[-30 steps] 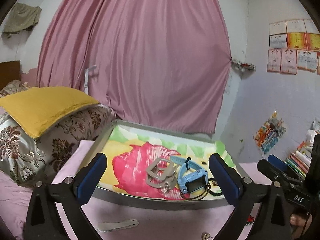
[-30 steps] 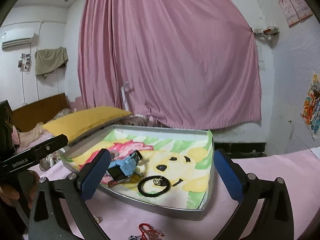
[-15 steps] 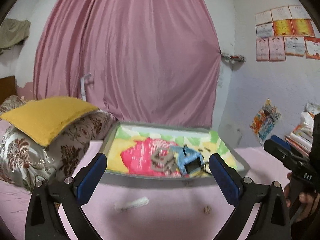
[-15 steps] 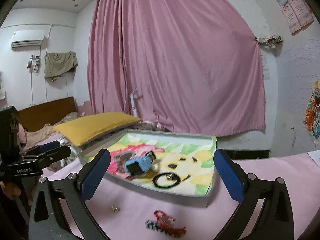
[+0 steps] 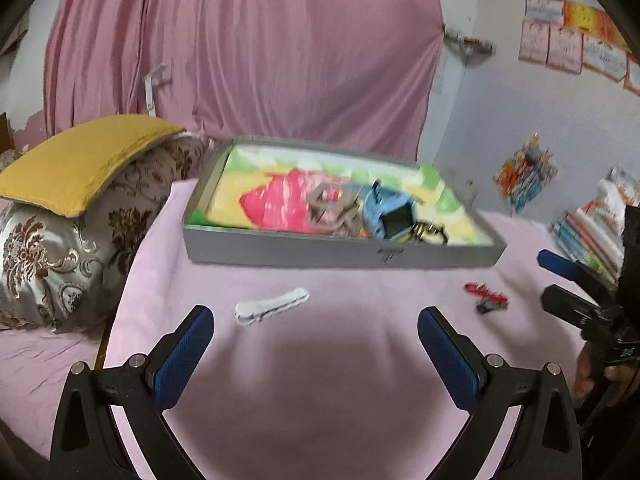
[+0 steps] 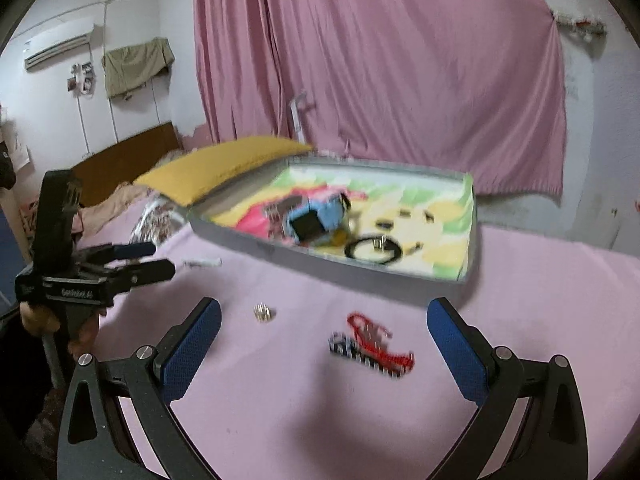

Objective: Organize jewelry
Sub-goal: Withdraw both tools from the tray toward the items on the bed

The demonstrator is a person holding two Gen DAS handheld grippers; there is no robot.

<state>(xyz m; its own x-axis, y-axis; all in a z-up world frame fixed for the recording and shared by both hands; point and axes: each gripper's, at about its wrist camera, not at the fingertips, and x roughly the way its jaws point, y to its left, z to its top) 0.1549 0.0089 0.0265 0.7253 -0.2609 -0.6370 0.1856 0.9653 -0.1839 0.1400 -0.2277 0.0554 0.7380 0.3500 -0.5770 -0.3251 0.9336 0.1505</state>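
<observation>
Both grippers wide open, empty, hovering over pink sheet.
Red clip (image 6: 374, 342) lies under right gripper (image 6: 324, 344), short of tray (image 6: 332, 270); white clip (image 5: 272, 306) off left gripper (image 5: 316, 344). Go slow, centre jaws, then pinch.

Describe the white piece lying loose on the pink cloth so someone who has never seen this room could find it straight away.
Start at the grey tray with the colourful lining, on the pink cloth. In front of the tray's near wall, toward its left end, lies the white piece, long, narrow and flat. Unlike the red and dark clip off to the right, it is pale.
</observation>
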